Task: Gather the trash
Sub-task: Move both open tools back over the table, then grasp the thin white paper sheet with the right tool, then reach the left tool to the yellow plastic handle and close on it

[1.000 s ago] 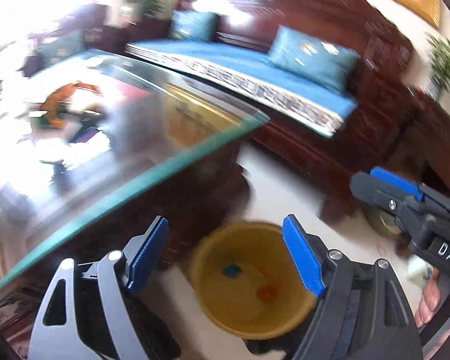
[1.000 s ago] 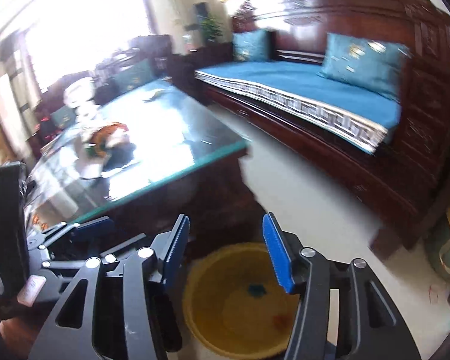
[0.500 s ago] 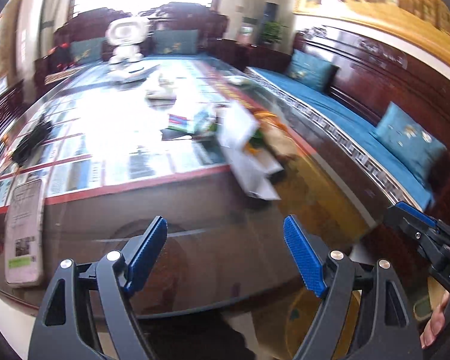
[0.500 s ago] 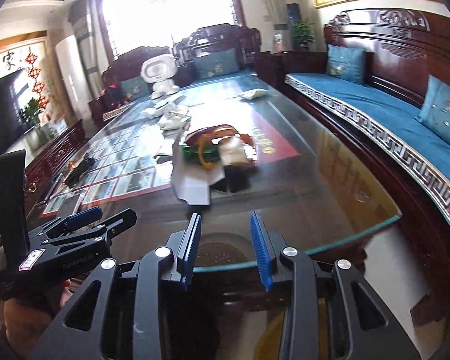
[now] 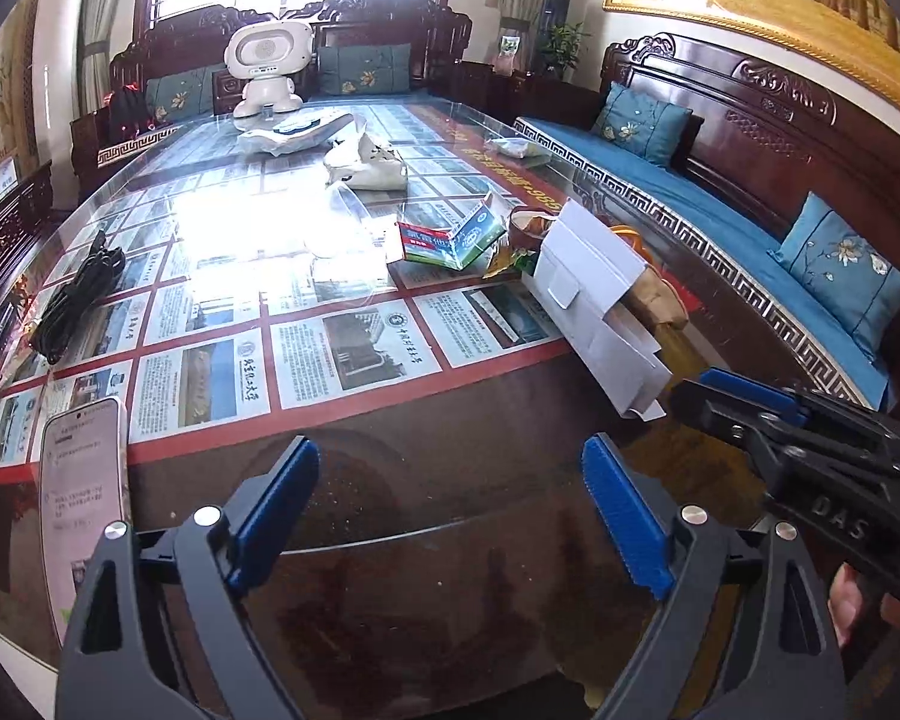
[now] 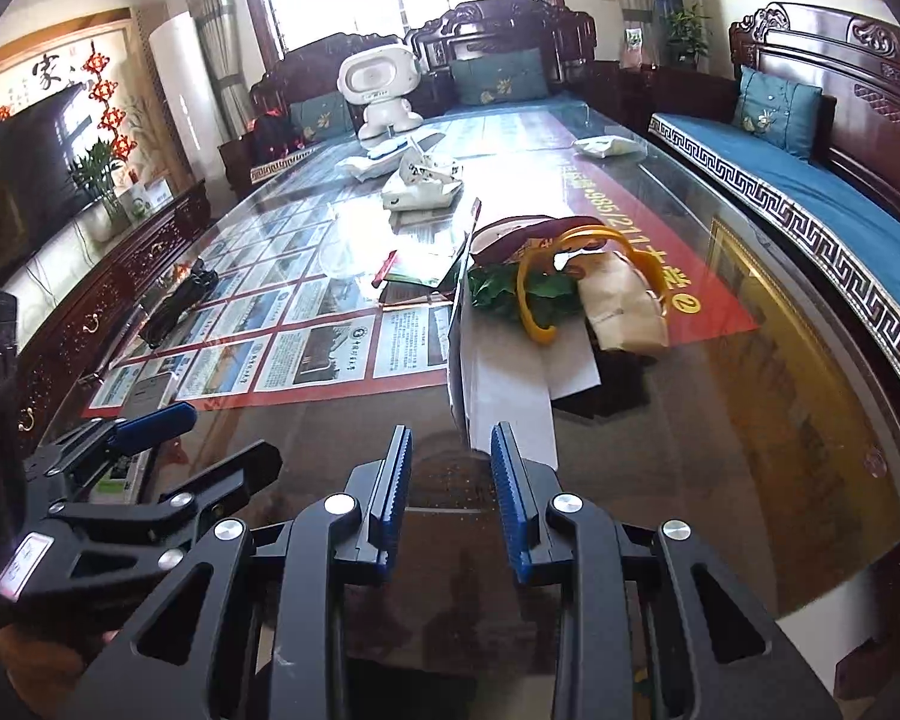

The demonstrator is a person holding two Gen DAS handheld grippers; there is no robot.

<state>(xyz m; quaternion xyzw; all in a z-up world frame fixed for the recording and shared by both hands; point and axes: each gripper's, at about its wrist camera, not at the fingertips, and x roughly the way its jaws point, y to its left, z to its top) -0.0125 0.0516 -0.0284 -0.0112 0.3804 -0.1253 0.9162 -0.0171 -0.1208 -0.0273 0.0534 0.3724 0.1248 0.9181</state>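
A heap of trash lies on the glass table (image 5: pixel 390 480): a folded white card (image 5: pixel 594 312) (image 6: pixel 510 396), a green and red carton (image 5: pixel 450 237), a brown paper bag (image 6: pixel 624 306), a yellow band (image 6: pixel 534 300) and green leaves (image 6: pixel 498 294). A crumpled white bag (image 5: pixel 366 168) sits further back. My left gripper (image 5: pixel 450 456) hovers over the table's near edge, its jaws opening wide with nothing between them. My right gripper (image 6: pixel 450 438) points at the near end of the white card; its jaws are closing to a narrow gap, with nothing between them.
A phone (image 5: pixel 84 498) lies at the near left edge, with a black cable (image 5: pixel 78 294) beyond it. A white toy robot (image 5: pixel 267 66) stands at the far end. A blue-cushioned wooden sofa (image 5: pixel 720 204) runs along the right side.
Both views have swung up from the yellow bucket on the floor to the table top. The right jaws have narrowed. The left jaws have widened.
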